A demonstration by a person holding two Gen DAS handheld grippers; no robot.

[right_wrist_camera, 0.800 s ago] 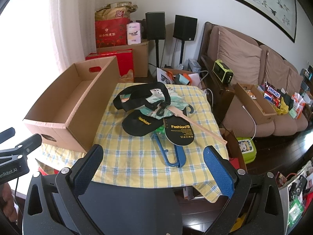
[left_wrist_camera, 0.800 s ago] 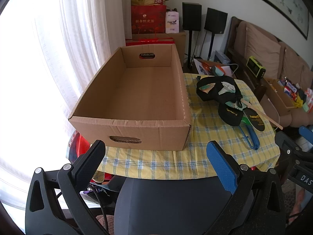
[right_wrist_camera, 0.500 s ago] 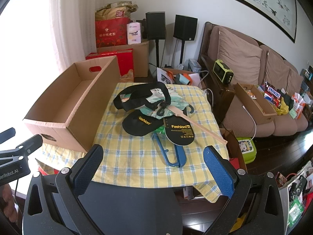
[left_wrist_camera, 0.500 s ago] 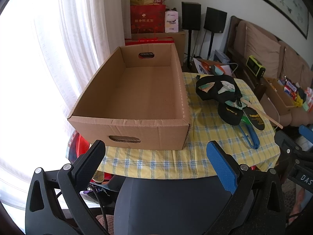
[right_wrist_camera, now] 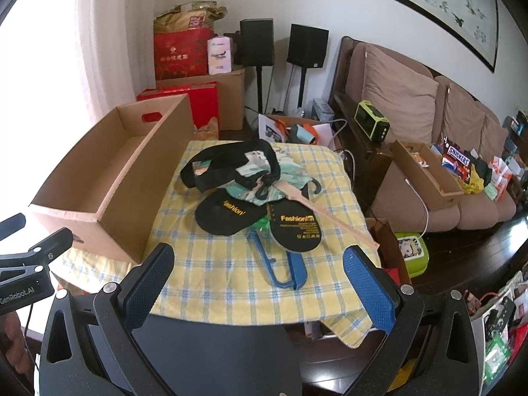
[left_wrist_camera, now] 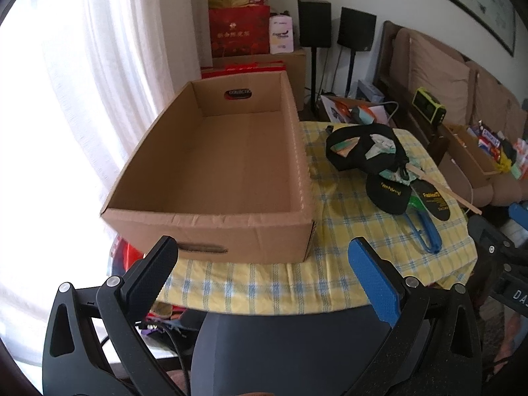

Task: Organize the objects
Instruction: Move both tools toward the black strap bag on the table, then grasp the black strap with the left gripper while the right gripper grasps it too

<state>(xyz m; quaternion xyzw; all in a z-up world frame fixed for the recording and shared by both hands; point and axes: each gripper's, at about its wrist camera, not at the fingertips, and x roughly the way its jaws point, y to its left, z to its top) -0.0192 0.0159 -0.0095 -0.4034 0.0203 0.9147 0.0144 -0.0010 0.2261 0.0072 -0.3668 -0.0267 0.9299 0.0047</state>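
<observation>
Both your tongs, left (left_wrist_camera: 263, 255) & right (right_wrist_camera: 258, 262), gape wide, empty; 1 cardboard box (left_wrist_camera: 211, 178), 1 blue hanger (right_wrist_camera: 283, 269), 2 black tags (right_wrist_camera: 298, 231) on surface (right_wrist_camera: 217, 264).

Left gripper (left_wrist_camera: 264, 264), right gripper (right_wrist_camera: 259, 274): fingers wide apart.

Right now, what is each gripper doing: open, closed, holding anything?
Left gripper: jaws open, holding nothing, in front of the cardboard box.
Right gripper: jaws open, holding nothing, facing the blue hanger.
</observation>
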